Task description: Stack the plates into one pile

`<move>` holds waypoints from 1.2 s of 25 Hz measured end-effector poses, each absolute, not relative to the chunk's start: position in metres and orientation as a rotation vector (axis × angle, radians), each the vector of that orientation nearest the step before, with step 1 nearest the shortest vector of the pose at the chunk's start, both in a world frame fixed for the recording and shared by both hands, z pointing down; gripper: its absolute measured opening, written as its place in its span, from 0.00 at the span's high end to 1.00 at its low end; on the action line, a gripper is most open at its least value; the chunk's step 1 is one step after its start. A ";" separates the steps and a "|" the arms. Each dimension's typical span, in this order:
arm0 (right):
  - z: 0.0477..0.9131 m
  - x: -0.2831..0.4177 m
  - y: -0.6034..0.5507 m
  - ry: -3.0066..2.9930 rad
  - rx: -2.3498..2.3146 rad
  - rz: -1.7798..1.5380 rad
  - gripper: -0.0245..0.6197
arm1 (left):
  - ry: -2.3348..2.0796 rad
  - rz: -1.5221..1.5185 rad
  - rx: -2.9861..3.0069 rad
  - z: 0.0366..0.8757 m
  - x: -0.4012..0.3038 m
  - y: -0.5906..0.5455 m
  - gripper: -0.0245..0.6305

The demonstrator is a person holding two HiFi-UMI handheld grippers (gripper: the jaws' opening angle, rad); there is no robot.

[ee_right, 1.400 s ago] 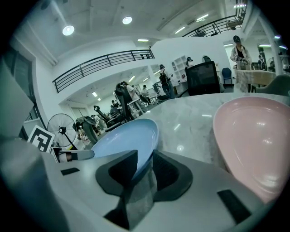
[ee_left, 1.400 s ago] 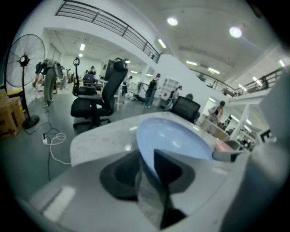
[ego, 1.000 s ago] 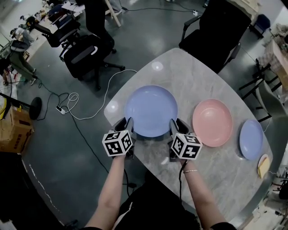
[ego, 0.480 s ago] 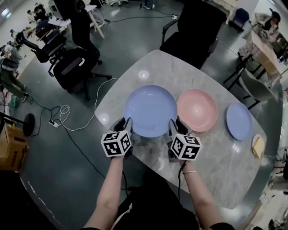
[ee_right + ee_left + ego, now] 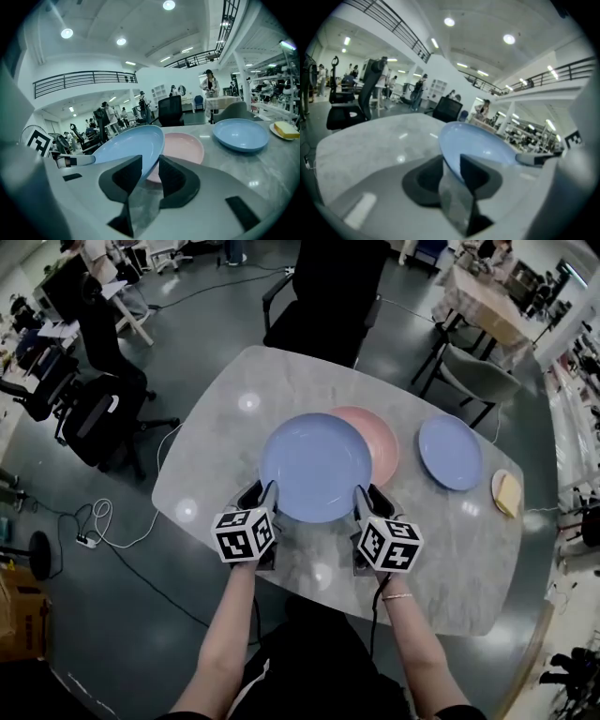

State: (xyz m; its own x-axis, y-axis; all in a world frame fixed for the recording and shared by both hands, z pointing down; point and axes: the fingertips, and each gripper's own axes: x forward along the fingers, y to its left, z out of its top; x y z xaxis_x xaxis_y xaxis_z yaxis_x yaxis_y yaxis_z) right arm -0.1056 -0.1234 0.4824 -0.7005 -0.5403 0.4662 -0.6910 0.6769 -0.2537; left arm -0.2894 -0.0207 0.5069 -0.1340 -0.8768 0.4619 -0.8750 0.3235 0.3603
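Grey counter [image 5: 441,549]: left hand-held gripper [image 5: 266,495] and right hand-held gripper [image 5: 361,498] each clamp large blue plate [image 5: 316,467] by its near rim, overlapping pink plate [image 5: 382,442]; small blue plate [image 5: 450,452] beside pink plate.

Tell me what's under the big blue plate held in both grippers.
The pink plate sits partly under the big blue plate's right side; its covered left portion is hidden. Elsewhere only table shows around it. Whether they touch is unclear.

Black chair [image 5: 323,292] behind marble table [image 5: 230,423]
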 end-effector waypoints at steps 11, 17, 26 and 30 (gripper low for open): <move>0.494 -0.051 -0.194 -2.471 1.112 0.633 0.80 | -1.911 0.092 1.628 0.513 -0.245 -0.113 0.78; 0.512 -0.050 -0.224 -2.441 1.108 0.650 0.80 | -1.902 0.139 1.613 0.528 -0.244 -0.144 0.78; 0.539 -0.049 -0.245 -2.391 1.068 0.671 0.80 | -1.925 0.234 1.567 0.545 -0.243 -0.162 0.78; 0.545 -0.050 -0.246 -2.382 1.063 0.670 0.79 | -1.934 0.262 1.561 0.547 -0.244 -0.162 0.78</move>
State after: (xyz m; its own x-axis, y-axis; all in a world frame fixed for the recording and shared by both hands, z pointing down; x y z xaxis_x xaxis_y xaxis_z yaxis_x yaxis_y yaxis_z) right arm -0.0503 -0.2456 0.5454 -0.6048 -0.5561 0.5701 -0.7717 0.5860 -0.2471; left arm -0.2438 -0.1617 0.5474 -0.0983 -0.8073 0.5820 -0.9332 0.2779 0.2280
